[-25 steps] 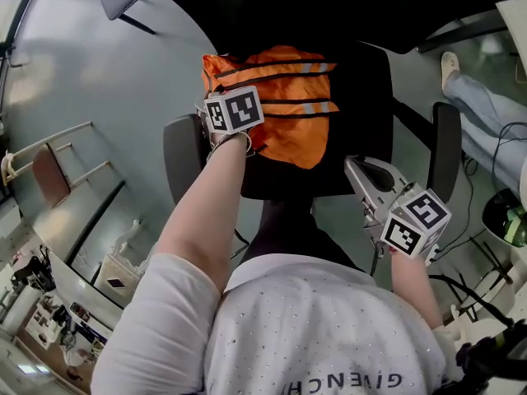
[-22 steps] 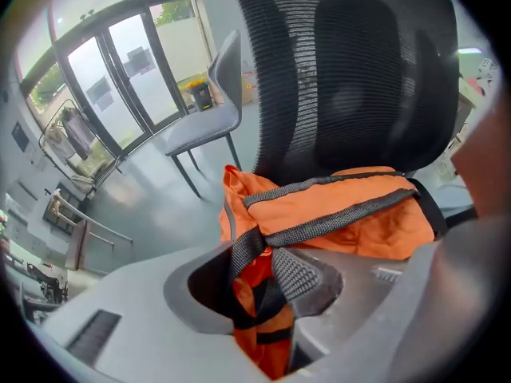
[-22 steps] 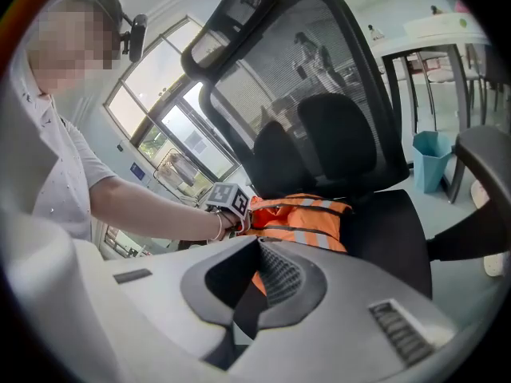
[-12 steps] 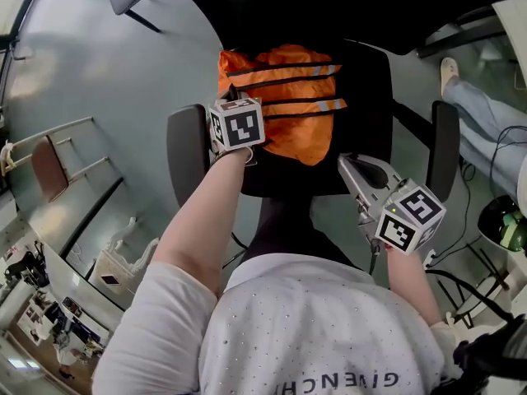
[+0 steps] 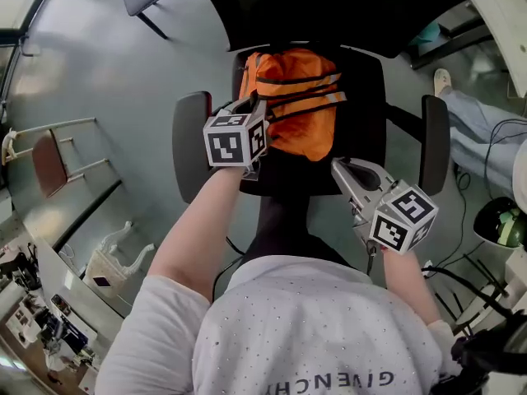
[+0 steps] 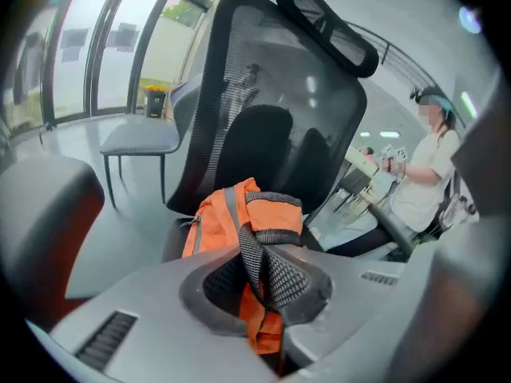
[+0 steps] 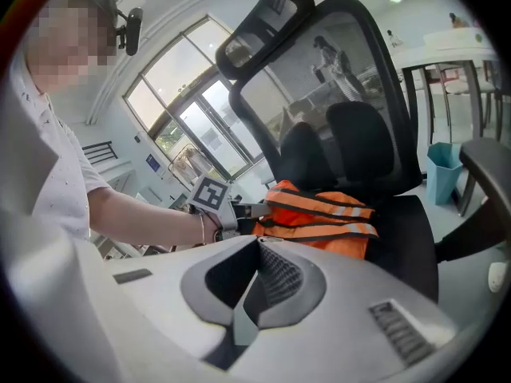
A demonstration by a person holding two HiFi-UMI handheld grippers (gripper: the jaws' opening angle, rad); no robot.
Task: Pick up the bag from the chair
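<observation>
On the seat of the black chair [image 5: 372, 130], close before the backrest, lies the orange bag [image 5: 298, 97] with its grey and black bands. Your left claw [image 5: 249, 107] is at the bag's left edge. Its jaws have just been closing and now stand nearly together, clenched on a black mesh strap [image 6: 257, 266] of the bag, with orange cloth bunched under it. Your right claw [image 5: 339, 167] hangs apart from the bag, over the front right of the seat. Its jaws are together with nothing between them, and it touches nothing.

Only the left gripper view shows you the grip itself: the strap runs up out of the jaws to the bag's body. From the head view the marker cube [image 5: 235, 138] covers that spot. The right gripper view gives you the side look: your forearm reaching in and the left claw at the bag's edge. The head view alone shows both armrests [image 5: 191, 142] flanking the seat. The left gripper view adds a grey chair [image 6: 140, 138] by the windows and a person [image 6: 423, 186] off to the right.
</observation>
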